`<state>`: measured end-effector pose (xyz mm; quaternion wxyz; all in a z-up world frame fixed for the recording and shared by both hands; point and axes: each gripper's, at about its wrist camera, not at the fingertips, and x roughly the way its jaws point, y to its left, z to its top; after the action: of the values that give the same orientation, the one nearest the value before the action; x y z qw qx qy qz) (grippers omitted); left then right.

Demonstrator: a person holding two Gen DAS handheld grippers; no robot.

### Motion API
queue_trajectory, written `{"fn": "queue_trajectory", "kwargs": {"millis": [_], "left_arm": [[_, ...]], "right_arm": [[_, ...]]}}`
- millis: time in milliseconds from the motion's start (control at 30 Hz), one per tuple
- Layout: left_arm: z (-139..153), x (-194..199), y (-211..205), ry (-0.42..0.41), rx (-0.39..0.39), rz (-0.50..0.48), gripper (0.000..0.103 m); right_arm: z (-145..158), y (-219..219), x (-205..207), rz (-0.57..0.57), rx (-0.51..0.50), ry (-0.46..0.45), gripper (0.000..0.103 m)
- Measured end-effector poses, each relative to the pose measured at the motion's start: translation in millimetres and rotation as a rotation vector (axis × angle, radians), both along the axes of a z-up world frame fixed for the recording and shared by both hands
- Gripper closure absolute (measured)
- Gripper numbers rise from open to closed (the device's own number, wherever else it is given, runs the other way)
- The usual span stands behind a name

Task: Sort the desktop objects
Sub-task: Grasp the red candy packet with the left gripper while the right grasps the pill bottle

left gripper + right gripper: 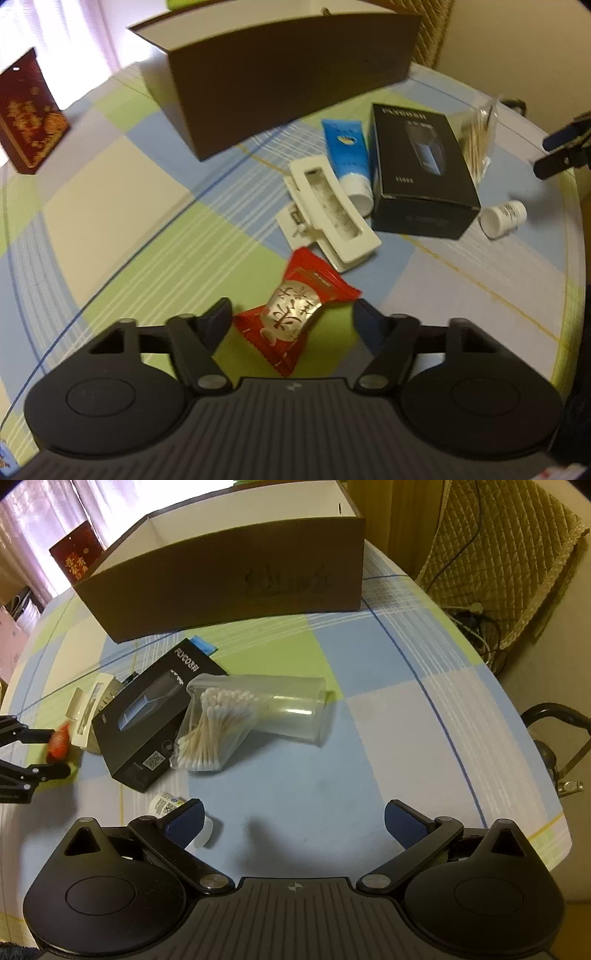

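Observation:
A red wrapped candy (pixel 295 317) with a silver label lies on the checked tablecloth. It sits between the fingers of my left gripper (pixel 291 317), which is open, with small gaps showing at both pads. From the right wrist view this gripper (pixel 55 753) straddles the candy (pixel 59 742) at the far left. My right gripper (pixel 293 823) is open over bare cloth with nothing between its fingers. A small white bottle (pixel 170 803) lies beside its left finger, partly hidden. The open brown cardboard box (pixel 229 572) stands at the back of the table.
Near the candy lie a white hair clip (pixel 328 210), a blue tube (pixel 347 155), a black shaver box (pixel 421 170) and a clear cotton-swab container (pixel 221 727). A red box (pixel 26 114) stands far left. A quilted chair (pixel 498 565) is past the table's right edge.

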<state>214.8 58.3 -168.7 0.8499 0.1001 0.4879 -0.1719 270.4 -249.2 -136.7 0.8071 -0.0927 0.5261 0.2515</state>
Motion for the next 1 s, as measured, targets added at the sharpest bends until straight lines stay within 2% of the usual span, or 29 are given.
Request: {"fn": "queue_trajectory", "kwargs": {"millis": [133,200,367,500,567,600,633,867,1000], "left_arm": [[-5.5,3.6,1.1,0.026,0.0,0.013,0.06],[-4.2,3.4,4.3,0.037,-0.017,0.067,0.068],[0.6,-3.5,5.9,0.044,0.007,0.179,0.075],[6.8,-14.5,12.8,0.048,0.023,0.278,0.078],[10.0,-20.3,18.4,0.055,0.021,0.322,0.078],[12.0,-23.9,22.0,0.057,0.01,0.345,0.078],[12.9,-26.2,24.6,0.058,0.0,0.363,0.078],[18.8,-43.9,36.2,0.082,-0.089,0.464,0.078],[20.2,-51.3,35.6,0.096,-0.133,0.49,0.078]], "right_arm": [[-1.6,3.1,-1.1,0.01,-0.001,0.001,0.002],[-2.0,5.3,-2.0,0.023,0.008,0.001,0.002],[-0.6,17.2,-9.0,0.102,0.053,-0.007,0.002],[-4.0,34.2,-18.2,0.213,0.077,-0.01,0.003],[-7.0,44.1,-24.8,0.291,0.071,-0.024,0.014],[-9.4,48.8,-27.8,0.33,0.066,-0.026,0.026],[-13.4,53.6,-30.4,0.363,0.06,-0.021,0.033],[-31.2,70.7,-37.8,0.496,-0.004,-0.053,0.056],[-37.9,73.6,-40.4,0.528,-0.017,-0.057,0.07]]}}
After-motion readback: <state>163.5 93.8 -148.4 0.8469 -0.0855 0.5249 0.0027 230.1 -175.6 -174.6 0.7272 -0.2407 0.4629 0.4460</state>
